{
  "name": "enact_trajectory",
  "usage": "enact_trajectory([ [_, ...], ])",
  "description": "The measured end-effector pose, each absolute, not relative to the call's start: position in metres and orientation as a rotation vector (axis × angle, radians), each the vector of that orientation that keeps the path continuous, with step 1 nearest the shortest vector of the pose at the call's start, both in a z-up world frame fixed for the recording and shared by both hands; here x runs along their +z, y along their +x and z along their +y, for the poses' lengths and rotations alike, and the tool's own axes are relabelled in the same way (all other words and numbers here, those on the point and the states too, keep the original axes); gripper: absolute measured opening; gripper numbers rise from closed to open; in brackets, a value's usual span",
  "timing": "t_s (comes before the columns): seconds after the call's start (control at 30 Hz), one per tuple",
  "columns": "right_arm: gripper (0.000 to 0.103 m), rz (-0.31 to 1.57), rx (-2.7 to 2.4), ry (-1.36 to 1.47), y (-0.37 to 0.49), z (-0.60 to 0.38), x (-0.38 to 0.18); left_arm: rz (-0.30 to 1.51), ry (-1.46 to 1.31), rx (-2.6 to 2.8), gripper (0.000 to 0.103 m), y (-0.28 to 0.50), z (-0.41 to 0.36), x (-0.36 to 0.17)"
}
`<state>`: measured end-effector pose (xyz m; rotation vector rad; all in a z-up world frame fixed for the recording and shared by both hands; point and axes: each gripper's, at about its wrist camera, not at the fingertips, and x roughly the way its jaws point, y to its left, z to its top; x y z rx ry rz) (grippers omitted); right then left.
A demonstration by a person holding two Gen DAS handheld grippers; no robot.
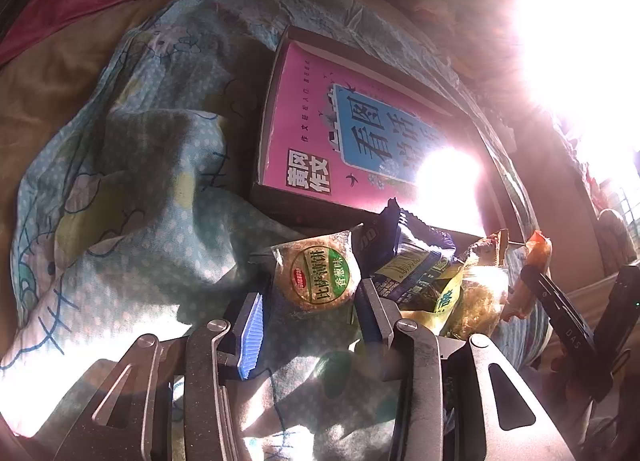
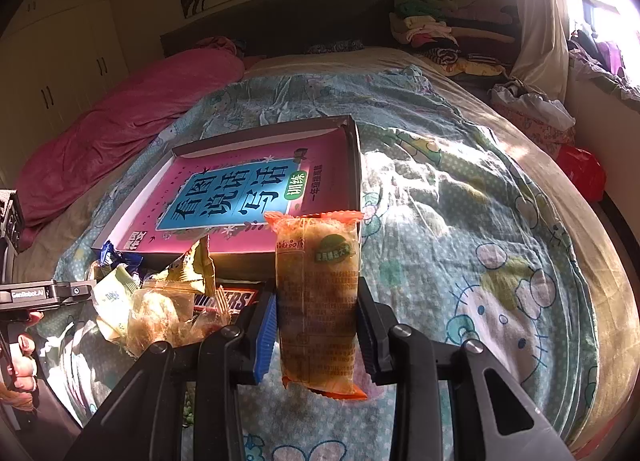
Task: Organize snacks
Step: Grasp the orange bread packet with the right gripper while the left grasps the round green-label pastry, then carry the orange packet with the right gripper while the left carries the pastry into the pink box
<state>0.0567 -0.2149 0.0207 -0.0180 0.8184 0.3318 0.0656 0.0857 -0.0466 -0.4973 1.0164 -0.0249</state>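
Left-wrist view, reading left to right. The left gripper [image 1: 310,311] has its blue pad at 9 o'clock of a round cracker packet [image 1: 320,279] and its dark finger at 3 o'clock. The jaws stand narrow about the packet's lower edge; whether the pads actually press on it cannot be told. Further right lies the snack pile [image 1: 424,281] on the patterned bedspread [image 1: 132,189].

Right-wrist view, left to right. The pile sits at 9 o'clock of the fingers, and the shallow box [image 2: 354,165] with its pink printed floor lies at 12 o'clock, just beyond. The right gripper [image 2: 317,325] is clamped on an orange-edged snack packet [image 2: 318,281], both pads squeezing its sides. The packet's long axis runs along the fingers, its far end pointing at the box's near right corner.

Judgement: the right hand, already loaded and aimed, is better placed to deliver; its coming move is a short forward carry over the near wall.
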Motion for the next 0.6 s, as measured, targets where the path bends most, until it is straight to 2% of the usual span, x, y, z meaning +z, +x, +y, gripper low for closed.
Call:
enact_trajectory([
  [0.6, 0.036, 0.795, 0.352, -0.002, 0.0528, -0.2154, 0.0270, 0.997, -0.466, -0.039, 0.037, 0.0561, 0.0808, -0.0375],
])
